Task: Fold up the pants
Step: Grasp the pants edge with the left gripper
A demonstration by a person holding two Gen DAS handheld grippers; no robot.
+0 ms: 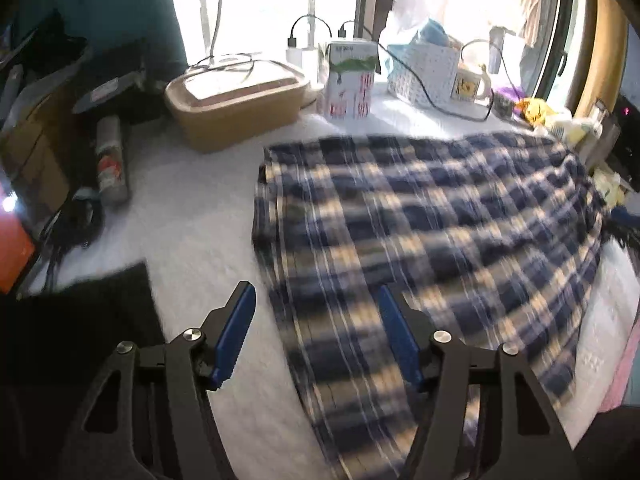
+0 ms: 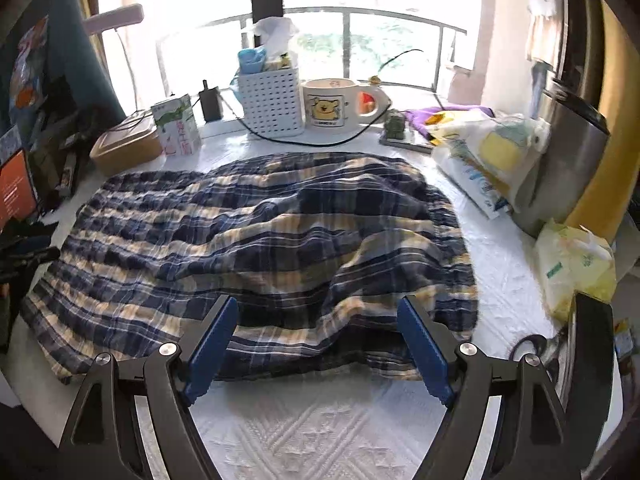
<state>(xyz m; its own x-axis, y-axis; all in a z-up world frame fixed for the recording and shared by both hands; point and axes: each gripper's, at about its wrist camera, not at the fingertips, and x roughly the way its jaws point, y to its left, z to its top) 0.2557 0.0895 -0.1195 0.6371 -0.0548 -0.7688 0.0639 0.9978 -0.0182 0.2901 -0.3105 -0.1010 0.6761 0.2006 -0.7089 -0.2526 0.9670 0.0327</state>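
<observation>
We see the plaid pants point(image 2: 256, 248) lying folded over on the white textured desk point(image 2: 304, 436), a rumpled blue, cream and navy bundle that fills the middle of the surface. In the right wrist view the right gripper point(image 2: 316, 344) hangs just in front of the near edge of the cloth with its blue-padded fingers point(image 2: 212, 344) spread wide apart; nothing sits between them and neither pad touches the fabric. In the left wrist view, which is blurred, the left gripper point(image 1: 316, 332) sits above the left part of the pants point(image 1: 420, 232), where a narrower stretch of the cloth runs toward the camera. Its fingers point(image 1: 236, 332) stand partly open: one is over bare desk point(image 1: 192, 208) and the other over the plaid, and we cannot tell whether that pad touches the cloth, though nothing is clamped. Behind the pants, along the window, stand a tan lidded box point(image 1: 236, 100), a white carton with red lettering point(image 1: 352, 80), a white perforated basket point(image 2: 272, 100) and a cream mug with a bear drawing point(image 2: 336, 104), with a black cable looping past them. To the right of the pants lie white and yellow plastic bags point(image 2: 492, 156), just beside a metal bin point(image 2: 568, 168), and a yellow-green packet point(image 2: 572, 264) sits nearer the camera.
</observation>
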